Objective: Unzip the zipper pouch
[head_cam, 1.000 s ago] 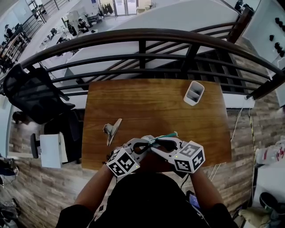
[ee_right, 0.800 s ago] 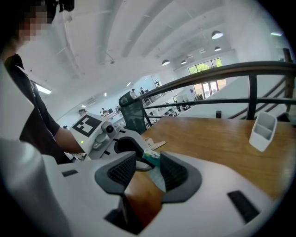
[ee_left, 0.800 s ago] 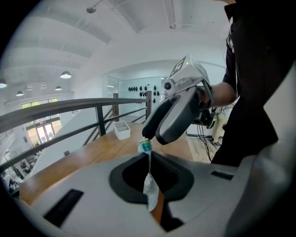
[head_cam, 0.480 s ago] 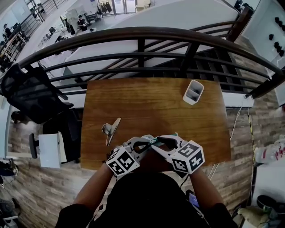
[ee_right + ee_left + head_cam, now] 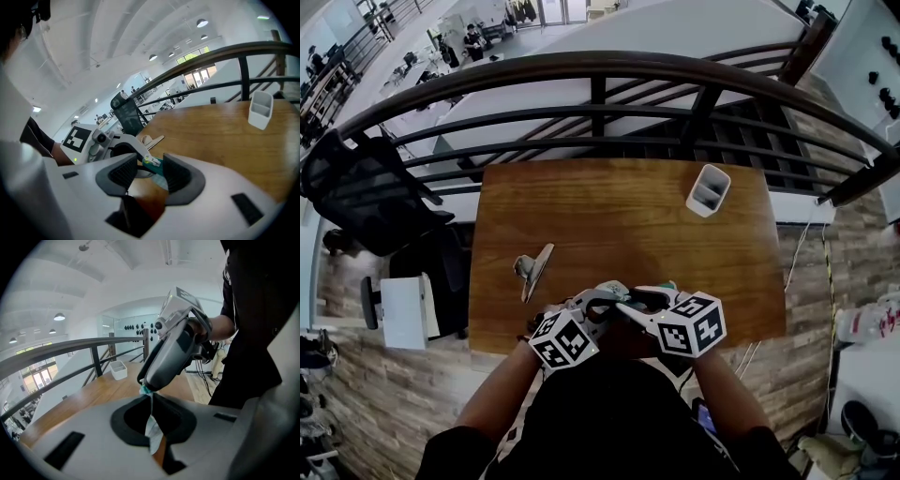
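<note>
At the near edge of the wooden table [image 5: 619, 216], just above its surface, the two grippers meet tip to tip. The left gripper [image 5: 151, 400] has its jaws pressed together on a thin fold of the zipper pouch [image 5: 153, 427], a pale strip of fabric that runs up out of the pinch towards the tip of the right gripper [image 5: 146, 384]. From the head view little of the pouch shows, only a sliver of teal over the table's near edge between the gripper bodies.

The right gripper's own view shows its ribbed jaws standing apart. The pouch's teal zipper end [image 5: 152, 163], with a small pale tab on it, lies in the gap between them. It is not squeezed. Open space shows on one side of it, while on the other side it may be brushing the pad, though the view is too tight to be sure. The left gripper [image 5: 139, 154] reaches in from beyond that end.

Farther in on the table, towards its left side, a metal clip [image 5: 532, 270] lies on the wood, apart from the grippers. A white holder [image 5: 709, 192] stands near the table's far right corner. A dark railing [image 5: 600, 70] curves past the table's far edge, and a black chair [image 5: 366, 192] stands off the table's left side.
</note>
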Available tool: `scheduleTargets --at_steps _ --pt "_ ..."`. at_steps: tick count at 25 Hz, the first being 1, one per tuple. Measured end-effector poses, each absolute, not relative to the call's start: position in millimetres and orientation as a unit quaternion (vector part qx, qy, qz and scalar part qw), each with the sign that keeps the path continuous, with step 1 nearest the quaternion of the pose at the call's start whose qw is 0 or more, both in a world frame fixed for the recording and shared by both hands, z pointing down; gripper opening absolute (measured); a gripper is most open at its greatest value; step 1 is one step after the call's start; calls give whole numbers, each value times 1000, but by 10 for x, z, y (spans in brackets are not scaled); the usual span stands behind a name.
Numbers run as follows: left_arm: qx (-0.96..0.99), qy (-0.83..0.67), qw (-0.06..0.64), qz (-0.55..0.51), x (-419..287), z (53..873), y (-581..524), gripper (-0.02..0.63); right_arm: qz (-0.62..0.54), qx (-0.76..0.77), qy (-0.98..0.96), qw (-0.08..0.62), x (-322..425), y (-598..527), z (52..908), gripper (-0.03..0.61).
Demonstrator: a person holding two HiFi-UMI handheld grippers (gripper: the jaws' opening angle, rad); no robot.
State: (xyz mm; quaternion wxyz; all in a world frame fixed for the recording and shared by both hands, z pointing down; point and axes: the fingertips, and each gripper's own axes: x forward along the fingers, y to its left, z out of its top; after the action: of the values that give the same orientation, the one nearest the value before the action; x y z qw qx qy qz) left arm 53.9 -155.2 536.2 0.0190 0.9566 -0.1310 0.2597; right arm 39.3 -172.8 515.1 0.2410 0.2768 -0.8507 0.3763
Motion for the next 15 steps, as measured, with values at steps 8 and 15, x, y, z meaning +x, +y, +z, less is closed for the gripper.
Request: scheduleTargets --at_steps 8,15 --pt "957 -119 22 262 531 5401 -1498 16 417 272 -839 219 423 -1709 5224 130" --pt "958 -124 33 258 469 5394 -1480 17 450 250 -839 174 475 -1649 5132 94"
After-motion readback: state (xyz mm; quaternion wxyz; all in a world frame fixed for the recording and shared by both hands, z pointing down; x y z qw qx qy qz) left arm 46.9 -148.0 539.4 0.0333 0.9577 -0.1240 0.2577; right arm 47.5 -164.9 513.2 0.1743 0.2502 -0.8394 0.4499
